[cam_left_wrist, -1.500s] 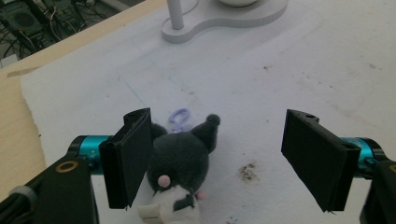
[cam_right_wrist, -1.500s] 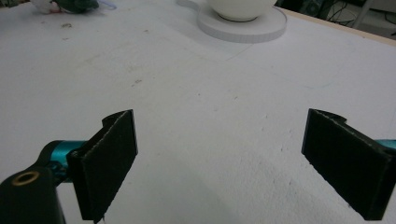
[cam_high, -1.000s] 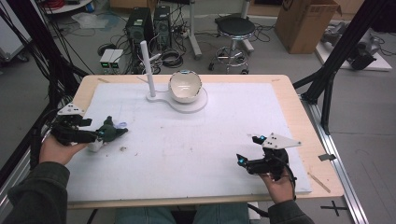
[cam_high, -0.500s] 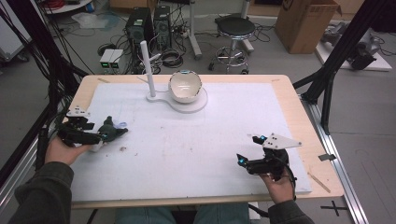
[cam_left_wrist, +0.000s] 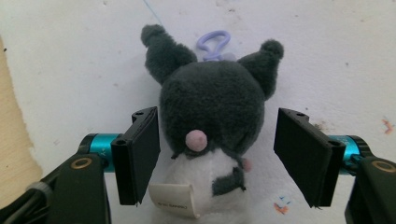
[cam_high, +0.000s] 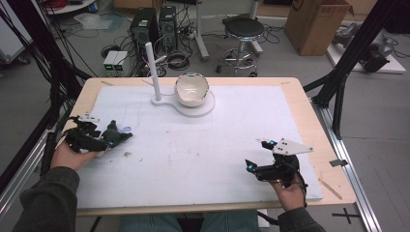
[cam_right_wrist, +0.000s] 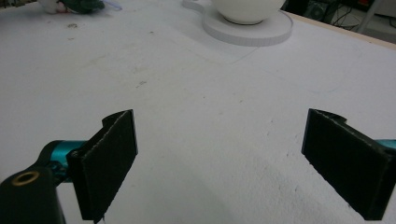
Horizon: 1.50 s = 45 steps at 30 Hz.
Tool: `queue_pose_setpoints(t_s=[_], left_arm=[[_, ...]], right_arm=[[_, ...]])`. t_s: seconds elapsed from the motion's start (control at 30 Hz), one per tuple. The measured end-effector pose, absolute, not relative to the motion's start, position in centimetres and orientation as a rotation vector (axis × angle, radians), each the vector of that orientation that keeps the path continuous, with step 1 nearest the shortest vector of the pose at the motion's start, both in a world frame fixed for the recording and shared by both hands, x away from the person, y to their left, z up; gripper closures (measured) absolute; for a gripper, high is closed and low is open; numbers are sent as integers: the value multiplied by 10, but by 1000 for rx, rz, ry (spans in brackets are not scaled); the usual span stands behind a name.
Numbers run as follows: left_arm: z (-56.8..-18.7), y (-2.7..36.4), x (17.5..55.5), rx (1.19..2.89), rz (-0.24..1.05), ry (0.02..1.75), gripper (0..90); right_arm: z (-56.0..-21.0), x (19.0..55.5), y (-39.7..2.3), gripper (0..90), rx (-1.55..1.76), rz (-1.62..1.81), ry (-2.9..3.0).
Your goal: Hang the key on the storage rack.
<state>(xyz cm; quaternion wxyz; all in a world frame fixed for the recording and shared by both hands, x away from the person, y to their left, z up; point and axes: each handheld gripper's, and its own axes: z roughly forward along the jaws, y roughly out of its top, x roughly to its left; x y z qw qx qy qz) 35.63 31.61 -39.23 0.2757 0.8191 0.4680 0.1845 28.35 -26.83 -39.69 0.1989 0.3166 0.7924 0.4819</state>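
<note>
Left gripper (cam_left_wrist: 212,154) at near left, jaws just closing around dark plush toy (cam_left_wrist: 212,116) (one pad touching, other apart), toy lying on white mat (cam_high: 193,145). Right gripper (cam_high: 261,166) near right, jaws wide apart over bare mat.

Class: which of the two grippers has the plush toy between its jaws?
The left gripper: its jaws flank the dark plush toy; the right gripper frames bare mat.

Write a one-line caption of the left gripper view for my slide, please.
Left gripper with jaws closing around a dark plush toy lying on the white mat, right pad not yet touching.
</note>
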Motion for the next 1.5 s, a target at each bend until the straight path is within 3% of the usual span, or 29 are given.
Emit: queue_pose_setpoints(t_s=[0.6,1.17,1.5], left_arm=[[-402,307,359,2288,530,1259,331],[-405,301,357,2317,587,1257,511],[-404,301,356,2325,594,1242,541]], right_arm=[[-397,283,-269,97,891,1351,2215],[-398,280,-272,97,912,1359,2197],[-398,280,-273,97,918,1360,2198]])
